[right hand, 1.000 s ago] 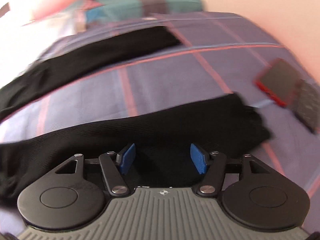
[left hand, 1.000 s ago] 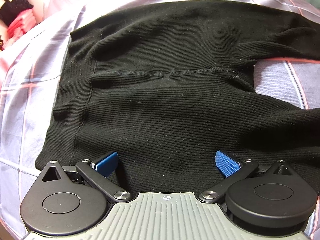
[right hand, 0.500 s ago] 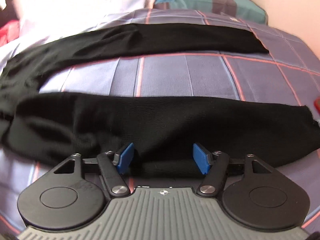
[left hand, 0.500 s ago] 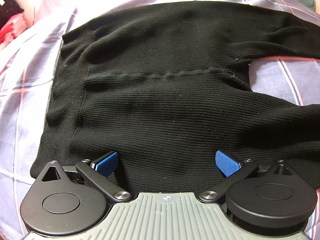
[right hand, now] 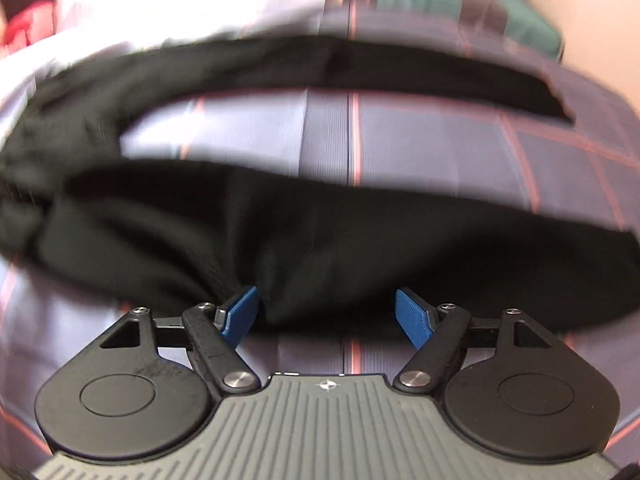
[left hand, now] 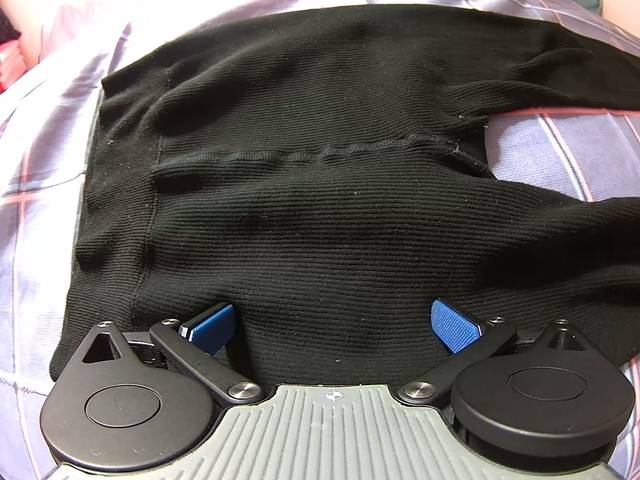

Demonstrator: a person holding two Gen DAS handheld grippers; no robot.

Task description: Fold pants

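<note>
Black ribbed pants (left hand: 320,208) lie flat on a plaid bedsheet (left hand: 560,152), waistband to the left and both legs running to the right. My left gripper (left hand: 334,326) is open, its blue pads spread over the near edge of the hip area. In the right wrist view, which is blurred, the near leg (right hand: 360,240) and the far leg (right hand: 320,64) lie apart with a strip of sheet between them. My right gripper (right hand: 328,316) is open at the near edge of the near leg, which bunches up between its pads.
The bedsheet (right hand: 420,136) is grey-violet with red lines. A green and dark plaid pillow (right hand: 460,4) lies at the far end of the bed. Red items (right hand: 24,24) show at the far left. A pale wall (right hand: 592,20) borders the right side.
The left gripper has moved slightly left and closer over the waist. The right gripper has swung left along the near leg, whose edge now bunches between the pads; the view has blurred.
</note>
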